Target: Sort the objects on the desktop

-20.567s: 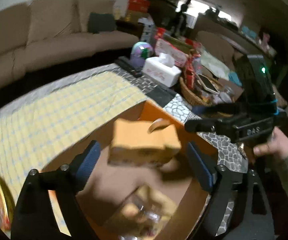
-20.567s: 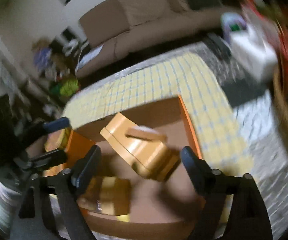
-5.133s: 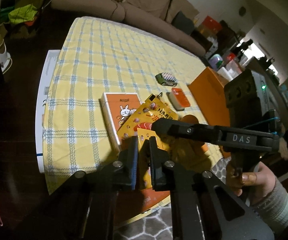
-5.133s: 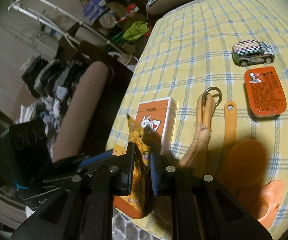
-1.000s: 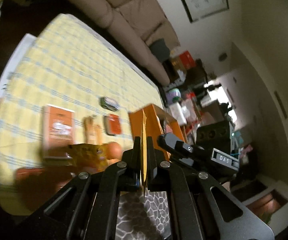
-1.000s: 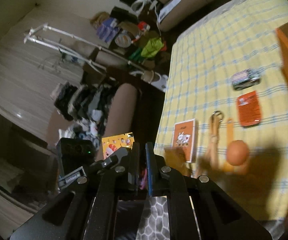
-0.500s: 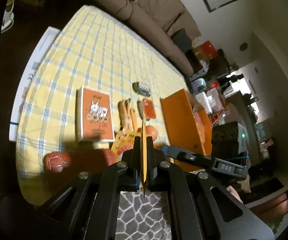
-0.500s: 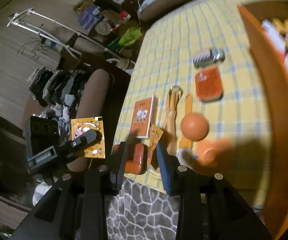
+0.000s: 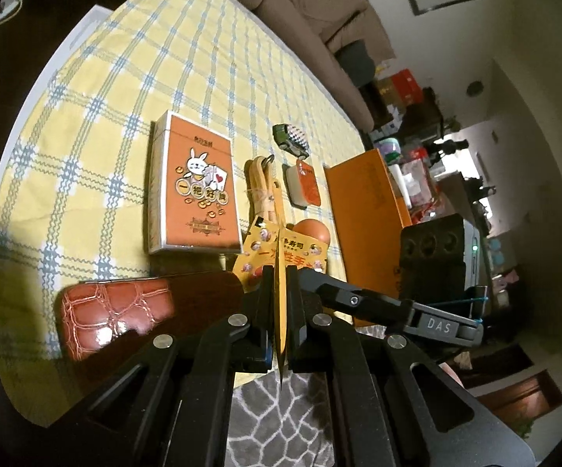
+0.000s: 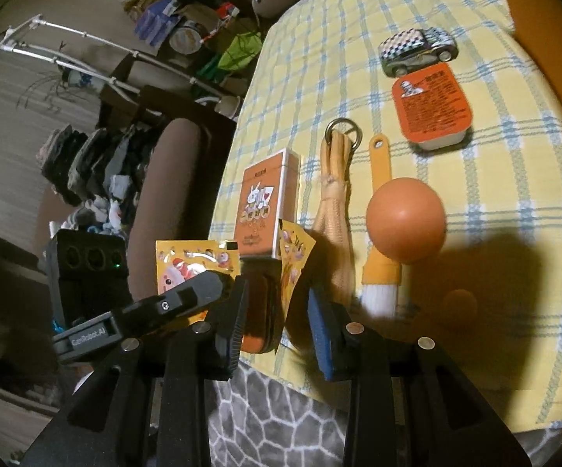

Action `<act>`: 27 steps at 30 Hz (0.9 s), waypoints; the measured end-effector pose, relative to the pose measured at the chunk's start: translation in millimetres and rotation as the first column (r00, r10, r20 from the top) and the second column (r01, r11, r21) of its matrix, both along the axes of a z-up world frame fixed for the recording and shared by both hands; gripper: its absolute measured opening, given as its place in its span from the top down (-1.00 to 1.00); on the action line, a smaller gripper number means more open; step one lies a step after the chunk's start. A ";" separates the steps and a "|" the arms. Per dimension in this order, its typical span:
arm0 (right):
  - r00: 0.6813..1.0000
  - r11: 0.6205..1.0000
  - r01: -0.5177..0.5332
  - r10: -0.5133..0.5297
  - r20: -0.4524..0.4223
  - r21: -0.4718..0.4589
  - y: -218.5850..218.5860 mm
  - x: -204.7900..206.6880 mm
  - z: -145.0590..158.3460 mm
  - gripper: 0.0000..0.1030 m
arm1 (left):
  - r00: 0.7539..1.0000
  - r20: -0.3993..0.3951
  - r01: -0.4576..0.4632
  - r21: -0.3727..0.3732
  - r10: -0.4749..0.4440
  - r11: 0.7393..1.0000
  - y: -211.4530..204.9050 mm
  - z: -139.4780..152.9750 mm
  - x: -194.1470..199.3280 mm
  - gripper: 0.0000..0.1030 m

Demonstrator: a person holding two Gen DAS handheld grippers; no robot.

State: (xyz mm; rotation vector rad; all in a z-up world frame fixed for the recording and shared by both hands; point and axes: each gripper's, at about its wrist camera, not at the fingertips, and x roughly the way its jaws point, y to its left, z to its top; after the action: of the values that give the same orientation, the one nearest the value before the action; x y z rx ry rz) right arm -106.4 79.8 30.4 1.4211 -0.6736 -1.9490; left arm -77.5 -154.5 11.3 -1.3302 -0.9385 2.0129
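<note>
Two yellow snack packets are in play: one is pinched edge-on in the clamped left gripper (image 9: 279, 307), the other (image 10: 294, 257) stands between the part-open jaws of the right gripper (image 10: 277, 321), pads not visibly pressing it. That packet sits at the near edge of the checked tablecloth (image 10: 514, 210), long axis running away from the right gripper, beside the card box (image 10: 263, 210). Beyond are an orange box (image 9: 366, 210) at the cloth's right edge and a sofa (image 9: 312, 11).

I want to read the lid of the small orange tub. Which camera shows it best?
The right wrist view: the orange tub lies there with its printed lid fully facing the camera. In the left wrist view the tub is smaller and seen aslant.
</note>
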 end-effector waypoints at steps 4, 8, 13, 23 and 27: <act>1.000 1.000 -0.001 0.001 0.006 -0.003 -3.9 -2.7 -5.6 0.45 | 1.000 0.008 -0.001 0.000 0.001 1.000 -2.9 -4.7 -0.5 0.92; 1.000 1.000 0.000 0.000 0.012 0.018 -6.6 -5.8 -10.4 0.61 | 1.000 0.010 -0.005 -0.007 0.005 1.000 -3.8 -6.3 1.3 0.92; 1.000 1.000 0.004 -0.004 -0.004 0.019 -6.8 -6.1 -10.0 0.86 | 1.000 0.010 -0.009 -0.008 0.009 1.000 -5.6 -5.2 2.8 0.92; 1.000 0.989 0.024 -0.022 0.014 -0.144 6.6 -1.4 -2.1 0.91 | 1.000 -0.010 -0.028 0.015 0.028 0.999 -4.5 11.1 6.5 0.93; 0.999 0.978 0.043 -0.041 0.017 -0.206 16.1 2.9 7.6 0.92 | 0.999 -0.028 -0.035 0.027 0.035 0.999 -4.9 25.4 10.0 0.92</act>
State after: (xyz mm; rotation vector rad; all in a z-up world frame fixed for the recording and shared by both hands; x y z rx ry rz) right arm -103.5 95.9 38.0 1.3013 -0.8910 -1.8431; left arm -67.5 -159.4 36.7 -1.2764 -0.9785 2.0334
